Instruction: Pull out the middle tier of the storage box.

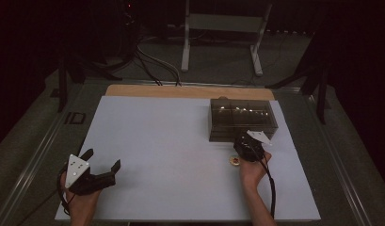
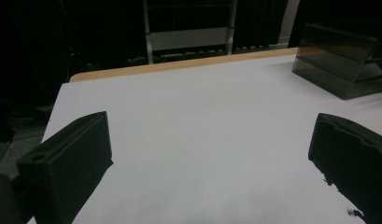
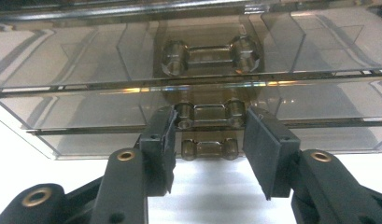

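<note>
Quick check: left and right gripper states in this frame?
Left gripper: open, nothing between the jaws, over the white sheet.
Right gripper: jaws on either side of the lower drawer handle of the drawer box; pad contact cannot be told.

No readable text, label, brand, number or sign is showing anywhere in these pictures. The smoky clear drawer box is carrying no lettering on its front or handles, and the white table sheet is lying blank, with no print or marking on it.
</note>
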The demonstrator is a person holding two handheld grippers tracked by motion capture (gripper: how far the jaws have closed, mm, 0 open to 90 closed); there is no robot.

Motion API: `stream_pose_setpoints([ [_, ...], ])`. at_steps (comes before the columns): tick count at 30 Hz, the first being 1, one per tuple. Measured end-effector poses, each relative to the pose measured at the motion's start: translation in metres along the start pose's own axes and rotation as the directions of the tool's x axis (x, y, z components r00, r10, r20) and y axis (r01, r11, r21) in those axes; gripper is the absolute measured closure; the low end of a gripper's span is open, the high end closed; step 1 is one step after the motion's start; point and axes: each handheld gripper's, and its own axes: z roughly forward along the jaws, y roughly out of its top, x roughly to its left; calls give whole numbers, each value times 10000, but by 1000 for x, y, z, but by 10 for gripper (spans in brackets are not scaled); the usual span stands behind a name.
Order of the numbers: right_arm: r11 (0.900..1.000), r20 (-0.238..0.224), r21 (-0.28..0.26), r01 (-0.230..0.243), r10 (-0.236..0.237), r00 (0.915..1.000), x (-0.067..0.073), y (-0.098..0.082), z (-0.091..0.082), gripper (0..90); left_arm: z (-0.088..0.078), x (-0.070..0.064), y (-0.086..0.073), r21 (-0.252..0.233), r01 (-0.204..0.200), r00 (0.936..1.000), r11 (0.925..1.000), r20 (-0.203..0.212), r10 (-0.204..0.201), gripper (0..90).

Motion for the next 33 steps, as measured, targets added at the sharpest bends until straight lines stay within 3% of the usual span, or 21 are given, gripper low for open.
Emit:
stream_pose_setpoints([
  [24, 10000, -69, -13, -53, 53, 10000, -1, -1, -1, 562, 0, 0, 0, 0, 12, 10000, 10000, 9, -12, 9],
  [33, 9999, -7, 160, -42, 42, 10000, 0, -4, -10, 562, 0, 0, 0, -4, 6, 10000, 10000, 8, -6, 9],
])
